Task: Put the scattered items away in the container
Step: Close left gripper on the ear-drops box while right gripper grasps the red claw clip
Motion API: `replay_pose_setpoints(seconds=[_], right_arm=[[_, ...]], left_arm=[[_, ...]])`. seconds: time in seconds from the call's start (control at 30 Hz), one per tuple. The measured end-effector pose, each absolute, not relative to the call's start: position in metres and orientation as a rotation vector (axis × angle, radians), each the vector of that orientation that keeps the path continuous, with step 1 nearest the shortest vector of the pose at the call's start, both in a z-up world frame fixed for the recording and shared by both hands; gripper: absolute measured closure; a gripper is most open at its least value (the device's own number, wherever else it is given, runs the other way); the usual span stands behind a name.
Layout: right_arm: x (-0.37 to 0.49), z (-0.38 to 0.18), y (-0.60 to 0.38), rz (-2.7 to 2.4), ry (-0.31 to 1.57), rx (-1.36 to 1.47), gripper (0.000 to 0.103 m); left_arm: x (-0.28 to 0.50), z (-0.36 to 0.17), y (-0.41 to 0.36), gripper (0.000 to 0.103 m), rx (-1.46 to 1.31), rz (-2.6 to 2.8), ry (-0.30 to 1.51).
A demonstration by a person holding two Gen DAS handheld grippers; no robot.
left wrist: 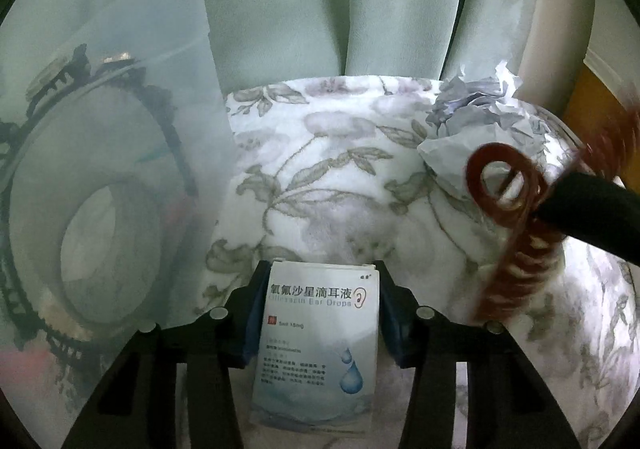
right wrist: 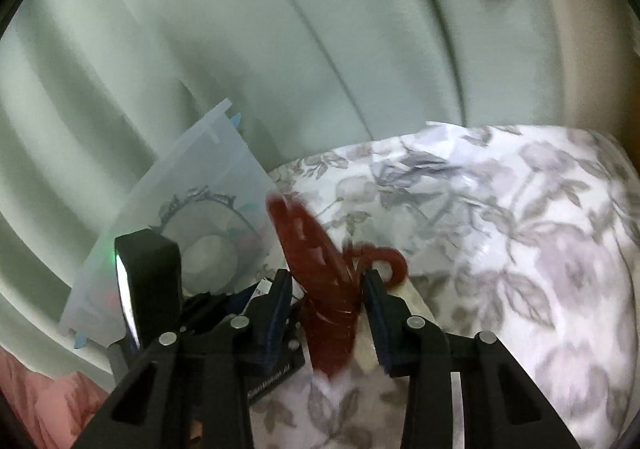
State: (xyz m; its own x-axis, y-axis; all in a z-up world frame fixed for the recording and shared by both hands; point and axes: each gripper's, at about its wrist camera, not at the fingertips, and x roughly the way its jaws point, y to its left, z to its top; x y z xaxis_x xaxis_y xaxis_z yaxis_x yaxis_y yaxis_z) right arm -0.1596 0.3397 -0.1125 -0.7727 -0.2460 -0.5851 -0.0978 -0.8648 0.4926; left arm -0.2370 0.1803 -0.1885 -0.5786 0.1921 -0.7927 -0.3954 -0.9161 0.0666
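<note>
My left gripper (left wrist: pixel 320 273) is shut on a white ear drops box (left wrist: pixel 320 337) just above the floral blanket (left wrist: pixel 320 177). The translucent plastic container (left wrist: pixel 120 153) stands close on its left and holds a tape roll (left wrist: pixel 92 249) and a black lace band (left wrist: pixel 176 137). My right gripper (right wrist: pixel 326 281) is shut on a red-brown coiled cord (right wrist: pixel 320 281), which hangs blurred between its fingers. The cord (left wrist: pixel 504 185) also shows at the right of the left wrist view. The container (right wrist: pixel 208 201) is to the left of the right gripper.
Crumpled white paper (left wrist: pixel 472 121) lies on the blanket at the back right. Pale green curtains (left wrist: pixel 280 1) hang behind the bed. A pink cloth (right wrist: pixel 48 401) shows at lower left of the right wrist view. The left gripper's black body (right wrist: pixel 148 277) stands in front of the container.
</note>
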Motion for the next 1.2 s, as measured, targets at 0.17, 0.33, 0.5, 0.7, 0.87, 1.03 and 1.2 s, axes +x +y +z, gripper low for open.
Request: replay_pose_setpoints(seconds=[0.17, 0.33, 0.5, 0.7, 0.87, 1.03, 1.2], right_arm=[[-0.132, -0.111, 0.347, -2.806, -0.906, 0.994, 0.068], [-0.115, -0.116, 0.352, -2.815, -1.019, 0.976, 0.072], [-0.110, -0.112, 0.349, -2.806, -1.011, 0.956, 0.072], [-0.131, -0.111, 0.335, -2.755, -0.937, 0.952, 0.070], [-0.157, -0.127, 0.323, -2.691, -0.895, 1.043, 0.070], [-0.183, -0.143, 0.314, -2.629, -0.852, 1.107, 0.069], [-0.206, -0.155, 0.309, -2.588, -0.800, 1.158, 0.070]], left_arm=[[-0.222, -0.181, 0.193, 0.054, -1.252, 2.484, 0.321], [-0.222, -0.185, 0.188, 0.055, -1.288, 2.455, 0.322], [-0.212, -0.182, 0.189, 0.055, -1.303, 2.443, 0.330], [-0.204, -0.185, 0.194, 0.055, -1.305, 2.425, 0.351], [-0.201, -0.184, 0.191, 0.055, -1.306, 2.425, 0.339], [-0.206, -0.188, 0.195, 0.055, -1.290, 2.427, 0.339], [-0.209, -0.184, 0.189, 0.054, -1.277, 2.434, 0.325]])
